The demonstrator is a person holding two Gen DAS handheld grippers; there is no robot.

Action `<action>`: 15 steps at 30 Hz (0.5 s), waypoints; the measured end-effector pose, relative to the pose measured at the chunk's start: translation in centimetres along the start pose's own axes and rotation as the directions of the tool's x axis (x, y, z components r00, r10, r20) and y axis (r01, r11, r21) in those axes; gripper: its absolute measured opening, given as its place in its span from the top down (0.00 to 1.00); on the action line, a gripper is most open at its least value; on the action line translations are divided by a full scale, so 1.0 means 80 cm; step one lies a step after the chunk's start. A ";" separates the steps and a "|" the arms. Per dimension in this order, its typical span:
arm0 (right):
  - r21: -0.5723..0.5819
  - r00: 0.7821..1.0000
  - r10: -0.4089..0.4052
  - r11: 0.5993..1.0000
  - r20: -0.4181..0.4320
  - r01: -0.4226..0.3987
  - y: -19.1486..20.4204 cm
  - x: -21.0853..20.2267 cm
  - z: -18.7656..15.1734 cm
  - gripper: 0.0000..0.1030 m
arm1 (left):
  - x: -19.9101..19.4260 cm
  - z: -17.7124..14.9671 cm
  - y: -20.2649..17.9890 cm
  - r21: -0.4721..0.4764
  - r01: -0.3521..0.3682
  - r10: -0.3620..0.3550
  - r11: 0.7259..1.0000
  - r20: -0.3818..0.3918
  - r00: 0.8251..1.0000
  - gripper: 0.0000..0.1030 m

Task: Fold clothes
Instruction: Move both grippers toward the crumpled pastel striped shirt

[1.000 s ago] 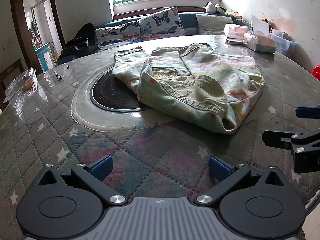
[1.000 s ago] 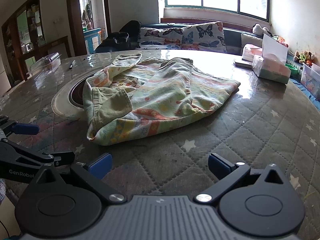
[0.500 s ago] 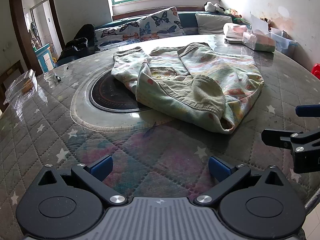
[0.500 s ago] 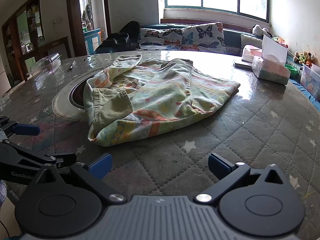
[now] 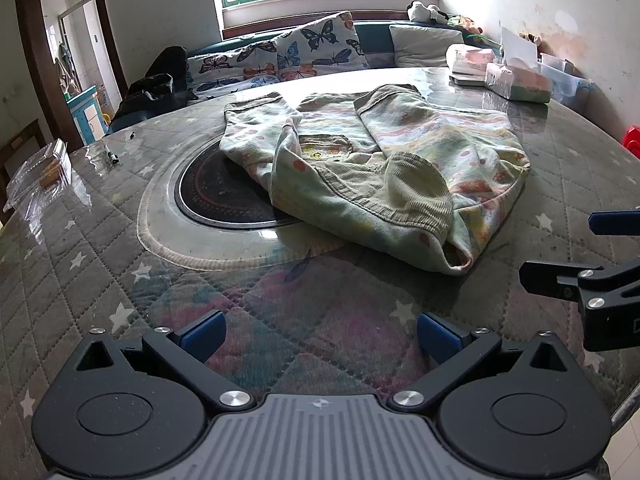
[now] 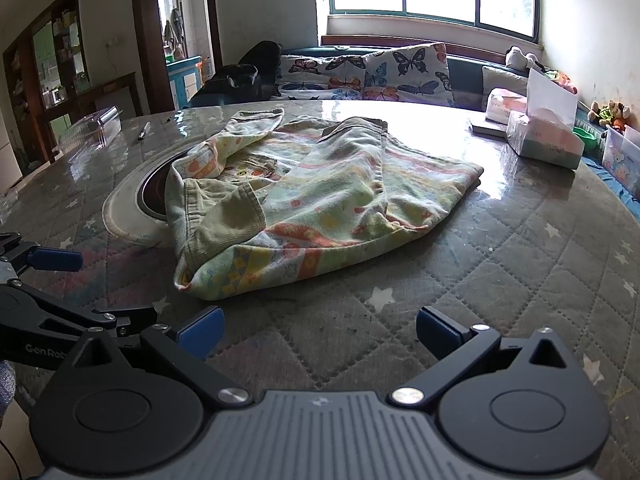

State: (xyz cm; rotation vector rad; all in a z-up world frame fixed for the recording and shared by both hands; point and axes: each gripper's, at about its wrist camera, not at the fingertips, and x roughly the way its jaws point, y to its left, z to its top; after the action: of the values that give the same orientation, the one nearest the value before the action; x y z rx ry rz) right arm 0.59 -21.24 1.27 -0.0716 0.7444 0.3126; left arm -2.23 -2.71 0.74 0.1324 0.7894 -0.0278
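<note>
Lying crumpled, garment (image 5: 384, 176) long axis left-near to right-far.

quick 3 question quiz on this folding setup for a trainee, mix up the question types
1. True or false: the left tongs are shut on the pastel patterned garment.
2. What does the garment partly cover? A) the dark round inset in the quilted grey tabletop B) the pink tissue box C) the clear plastic container
3. Fill in: the right tongs are ____ and hold nothing.

Key: 1 false, both tongs are open and short of the cloth; 2 A; 3 open.
</note>
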 end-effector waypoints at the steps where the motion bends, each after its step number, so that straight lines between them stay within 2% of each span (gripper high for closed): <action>1: 0.001 1.000 0.001 1.000 -0.001 -0.001 0.000 0.001 0.001 0.00 | 0.001 0.001 0.000 0.000 0.000 0.000 1.000 -0.001 1.000 0.00; 15: 0.008 1.000 0.014 1.000 -0.022 -0.014 0.003 0.016 0.018 0.00 | 0.010 0.018 0.008 -0.008 0.000 0.000 1.000 -0.014 1.000 0.00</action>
State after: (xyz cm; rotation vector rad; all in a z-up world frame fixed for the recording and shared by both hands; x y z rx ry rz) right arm 2.33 -20.43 1.48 -0.0625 0.7681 0.3222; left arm -0.63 -2.27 1.22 0.1251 0.8034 -0.0242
